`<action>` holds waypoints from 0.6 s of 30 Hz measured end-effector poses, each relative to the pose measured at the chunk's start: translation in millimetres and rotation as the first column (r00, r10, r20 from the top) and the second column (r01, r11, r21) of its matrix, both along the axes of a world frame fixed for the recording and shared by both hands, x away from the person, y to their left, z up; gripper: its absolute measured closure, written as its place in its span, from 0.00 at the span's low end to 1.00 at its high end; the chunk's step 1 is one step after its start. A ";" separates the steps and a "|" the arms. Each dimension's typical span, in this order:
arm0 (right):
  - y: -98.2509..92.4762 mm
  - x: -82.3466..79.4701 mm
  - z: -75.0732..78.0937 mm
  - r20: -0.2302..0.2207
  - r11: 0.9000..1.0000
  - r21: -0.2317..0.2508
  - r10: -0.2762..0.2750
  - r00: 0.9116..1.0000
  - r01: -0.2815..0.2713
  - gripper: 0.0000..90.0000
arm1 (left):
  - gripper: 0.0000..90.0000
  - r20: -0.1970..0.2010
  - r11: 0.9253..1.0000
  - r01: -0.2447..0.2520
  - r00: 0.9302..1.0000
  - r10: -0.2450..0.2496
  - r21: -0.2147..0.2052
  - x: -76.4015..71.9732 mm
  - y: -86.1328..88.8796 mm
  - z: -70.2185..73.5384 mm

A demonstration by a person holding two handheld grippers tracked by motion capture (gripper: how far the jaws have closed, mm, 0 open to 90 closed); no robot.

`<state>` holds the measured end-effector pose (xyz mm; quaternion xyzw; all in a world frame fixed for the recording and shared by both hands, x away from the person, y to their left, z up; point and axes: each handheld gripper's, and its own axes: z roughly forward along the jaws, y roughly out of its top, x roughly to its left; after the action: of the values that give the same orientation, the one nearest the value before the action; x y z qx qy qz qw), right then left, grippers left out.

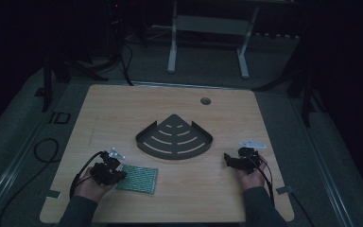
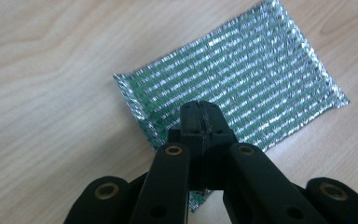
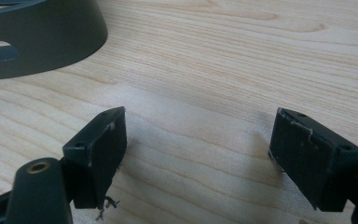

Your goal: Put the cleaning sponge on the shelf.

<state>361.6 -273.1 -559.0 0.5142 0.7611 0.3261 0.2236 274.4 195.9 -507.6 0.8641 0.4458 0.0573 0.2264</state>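
The left tongs (image 2: 200, 112) are clenching the near edge of the green cloth (image 2: 242, 88) lying on the tabletop (image 1: 123, 113); the right tongs (image 3: 198, 154) are resting released, well apart.

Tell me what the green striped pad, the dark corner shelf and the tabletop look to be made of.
Pad: seemingly a woven scouring cloth, green with glinting silvery metallic threads in ridged rows.
Corner shelf: probably painted metal or moulded plastic; matte dark grey, smooth wall, cut slots.
Tabletop: light wood or wood-look laminate, with visible grain lines and a smooth finish.

Dim lab: wooden table (image 1: 123, 109), floor cables (image 1: 45, 151).
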 end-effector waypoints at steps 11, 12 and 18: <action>0.0 0.0 0.0 0.000 1.000 0.000 0.000 1.000 0.000 0.20 | 1.00 -0.057 1.000 -0.002 0.998 0.004 0.021 3.3 2.4 -5.7; 0.0 0.0 0.0 0.000 1.000 0.000 0.000 1.000 0.000 0.20 | 1.00 -0.056 1.000 -0.009 0.998 0.011 0.022 4.5 3.0 -5.9; 0.0 0.0 0.0 0.000 1.000 0.000 0.000 1.000 0.000 0.20 | 1.00 -0.048 0.998 -0.037 0.998 0.039 0.043 10.2 6.3 -5.5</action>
<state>361.6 -273.1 -559.0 0.5141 0.7612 0.3260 0.2236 284.6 202.2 -513.1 0.8612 0.4663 0.0497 0.1961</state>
